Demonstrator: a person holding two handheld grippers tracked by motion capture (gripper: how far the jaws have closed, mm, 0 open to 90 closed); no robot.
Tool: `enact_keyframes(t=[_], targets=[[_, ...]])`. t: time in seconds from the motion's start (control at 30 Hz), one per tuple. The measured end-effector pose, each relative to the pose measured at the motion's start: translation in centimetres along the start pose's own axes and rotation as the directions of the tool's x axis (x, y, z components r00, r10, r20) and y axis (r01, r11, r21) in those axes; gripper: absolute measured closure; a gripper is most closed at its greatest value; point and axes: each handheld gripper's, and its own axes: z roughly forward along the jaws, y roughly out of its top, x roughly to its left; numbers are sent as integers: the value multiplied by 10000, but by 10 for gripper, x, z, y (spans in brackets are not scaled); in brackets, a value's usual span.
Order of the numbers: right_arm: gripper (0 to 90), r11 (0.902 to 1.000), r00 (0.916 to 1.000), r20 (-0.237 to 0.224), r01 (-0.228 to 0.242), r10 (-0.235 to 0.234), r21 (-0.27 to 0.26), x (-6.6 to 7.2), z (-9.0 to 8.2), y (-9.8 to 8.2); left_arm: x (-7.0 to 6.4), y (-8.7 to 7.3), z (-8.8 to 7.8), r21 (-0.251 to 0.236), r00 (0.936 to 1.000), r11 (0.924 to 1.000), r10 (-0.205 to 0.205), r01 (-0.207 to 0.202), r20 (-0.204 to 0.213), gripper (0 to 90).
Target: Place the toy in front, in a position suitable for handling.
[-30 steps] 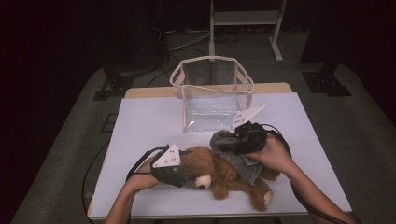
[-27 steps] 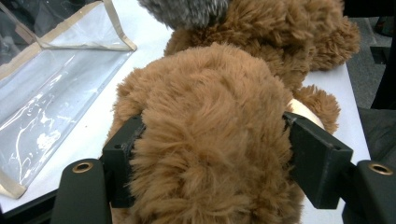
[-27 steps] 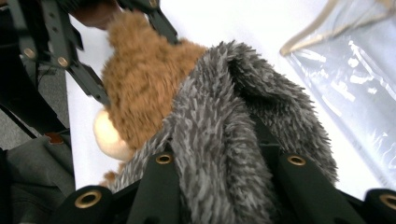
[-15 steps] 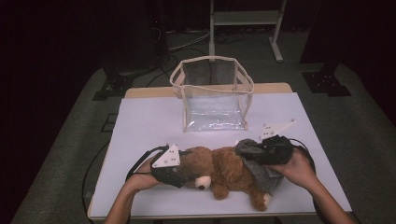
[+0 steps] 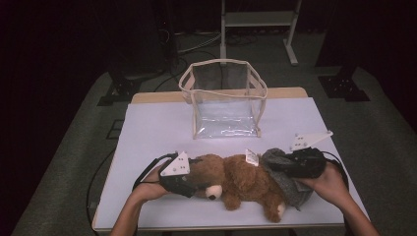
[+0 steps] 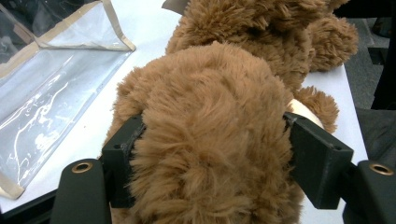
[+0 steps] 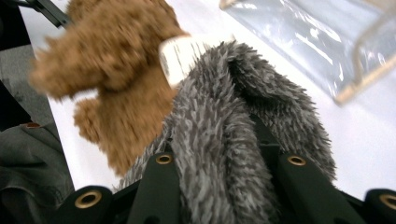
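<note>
A dark room surrounds my white table [image 5: 147,128], where the brown teddy bear [image 5: 241,179] lies on its side, near the clear plastic bag [image 5: 223,101], which stands open and empty behind it. My left gripper [image 6: 212,154] pinches the bear's head; my right gripper [image 7: 219,163] squeezes its grey fuzzy garment [image 7: 233,116]. To strip it cleanly, I'd anchor the head firmly and pull the fabric straight away from the bear.

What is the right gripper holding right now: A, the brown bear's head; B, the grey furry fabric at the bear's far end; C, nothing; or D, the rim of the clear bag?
B: in the right gripper view the right gripper has its jaws closed on the grey furry fabric, beside the brown bear.
</note>
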Motion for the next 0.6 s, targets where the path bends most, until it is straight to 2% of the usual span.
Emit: enact_keyframes(t=[0.13, 0.23, 0.4, 0.47, 0.6], targets=[[701, 9981, 9980, -131, 613, -612, 55, 10, 16, 22, -1, 0, 0, 9, 10000, 10000, 17, -17, 15, 287], [701, 9977, 9951, -731, 664, -670, -111, 14, 32, 40, -1, 1, -1, 74, 10000, 9999, 92, -92, 18, 287], [700, 9931, 9856, -1252, 1162, -1135, 144, 31, 62, 58, -2, 0, -2, 247, 9997, 9994, 244, -245, 30, 283], [700, 9896, 9835, -1171, 1416, -1376, 266, 34, 61, 59, -2, 0, -2, 210, 9997, 9995, 229, -230, 44, 283], [700, 9932, 9899, -905, 1121, -1089, 319, 27, 46, 48, -2, 0, -2, 168, 9998, 9997, 172, -174, 76, 283]])
